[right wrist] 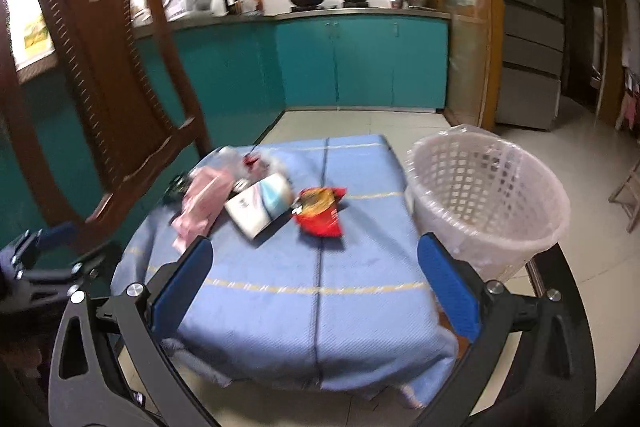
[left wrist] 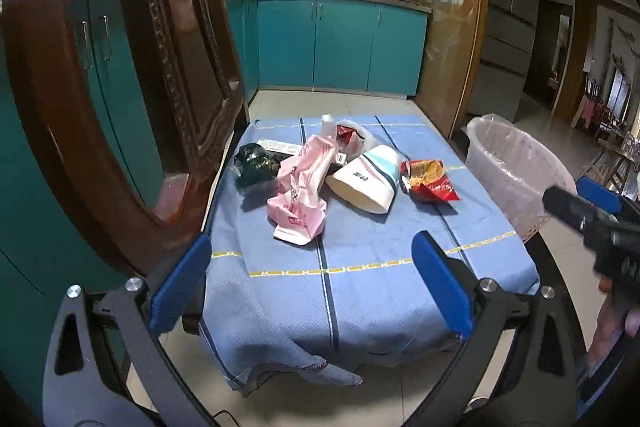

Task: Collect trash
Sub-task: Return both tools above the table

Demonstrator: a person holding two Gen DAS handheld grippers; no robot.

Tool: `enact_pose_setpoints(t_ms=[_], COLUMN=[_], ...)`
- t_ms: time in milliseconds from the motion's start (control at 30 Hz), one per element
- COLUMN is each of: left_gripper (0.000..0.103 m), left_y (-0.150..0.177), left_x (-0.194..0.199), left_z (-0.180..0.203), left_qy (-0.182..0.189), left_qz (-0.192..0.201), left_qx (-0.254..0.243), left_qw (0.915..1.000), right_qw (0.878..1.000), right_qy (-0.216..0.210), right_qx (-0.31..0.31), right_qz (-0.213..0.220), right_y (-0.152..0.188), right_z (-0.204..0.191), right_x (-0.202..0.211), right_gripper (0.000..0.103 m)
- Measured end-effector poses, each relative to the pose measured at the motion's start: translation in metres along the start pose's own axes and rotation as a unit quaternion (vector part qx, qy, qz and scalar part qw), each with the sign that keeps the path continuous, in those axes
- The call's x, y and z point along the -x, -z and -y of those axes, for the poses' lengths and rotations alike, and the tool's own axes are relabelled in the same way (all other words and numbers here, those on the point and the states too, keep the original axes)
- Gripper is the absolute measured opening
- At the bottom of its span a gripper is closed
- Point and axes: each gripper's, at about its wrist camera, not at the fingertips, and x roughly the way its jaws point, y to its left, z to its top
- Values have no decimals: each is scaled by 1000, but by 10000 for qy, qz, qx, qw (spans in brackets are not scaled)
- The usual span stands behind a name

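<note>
Trash: a pink wrapper (left wrist: 298,197), a tipped paper cup (left wrist: 366,179), a red snack bag (left wrist: 430,181), a dark green packet (left wrist: 254,163) and a clear plastic bag (left wrist: 352,137) lie bunched at the far end of the desk (left wrist: 360,291), on its blue cloth.
Bin: lined white basket (right wrist: 486,201) just beside the desk's right edge.
Handling: all probably light and crushable; the wrappers soft, likely slippery film. Pinch a crumpled fold; take the cup by its rim.
Left gripper (left wrist: 316,283): jaws wide, nothing between them, well short of the trash.
Right gripper (right wrist: 314,289): also wide and empty, though its view is blurred.
</note>
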Motion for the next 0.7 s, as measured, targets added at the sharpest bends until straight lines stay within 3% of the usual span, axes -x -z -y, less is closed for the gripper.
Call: enact_pose_setpoints(t_ms=[700], left_gripper=[100], left_y=[2], left_x=[-1], left_z=[14], left_qy=[81], left_qz=[-69], left_qx=[26], left_qw=[9999], right_qw=[9998], right_qy=[108], right_qx=[107], right_qz=[134], right_y=[8], right_z=[-5], right_x=[6], right_gripper=[100])
